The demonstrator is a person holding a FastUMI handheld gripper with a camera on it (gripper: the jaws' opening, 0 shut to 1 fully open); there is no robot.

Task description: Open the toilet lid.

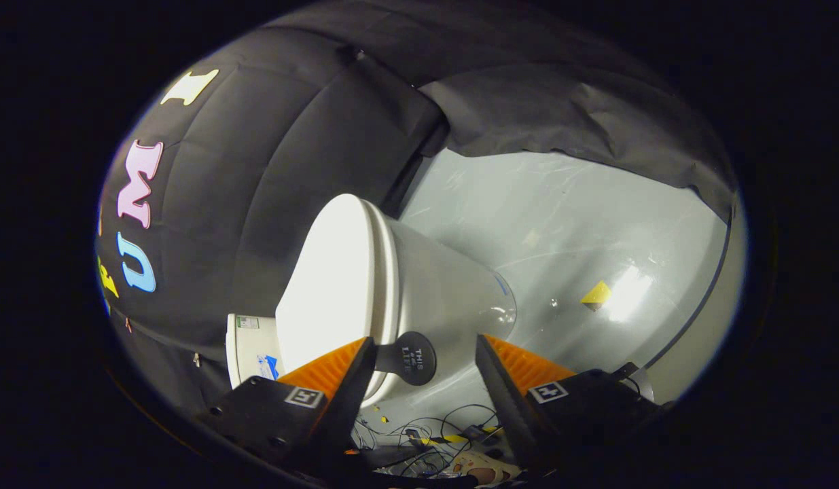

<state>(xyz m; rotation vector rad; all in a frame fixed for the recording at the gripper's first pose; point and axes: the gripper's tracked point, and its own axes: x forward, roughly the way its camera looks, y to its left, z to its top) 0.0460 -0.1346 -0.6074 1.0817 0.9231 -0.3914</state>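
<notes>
Gripper [424, 367] fingers apart, w/ the black tab [411, 358] on the toilet lid [327, 278] between them; lid looks closed, prob. approach step; next: clamp tab, lift

The hand-held gripper [424, 360] is rolled steeply to one side, so the scene ahead appears tilted. Its two fingers [337, 370] stand spread apart with a wide gap between them. Nothing is clamped between the fingers, and neither fingertip presses on a surface. Each finger body carries a small square marker. Both fingers point forward in parallel.
</notes>
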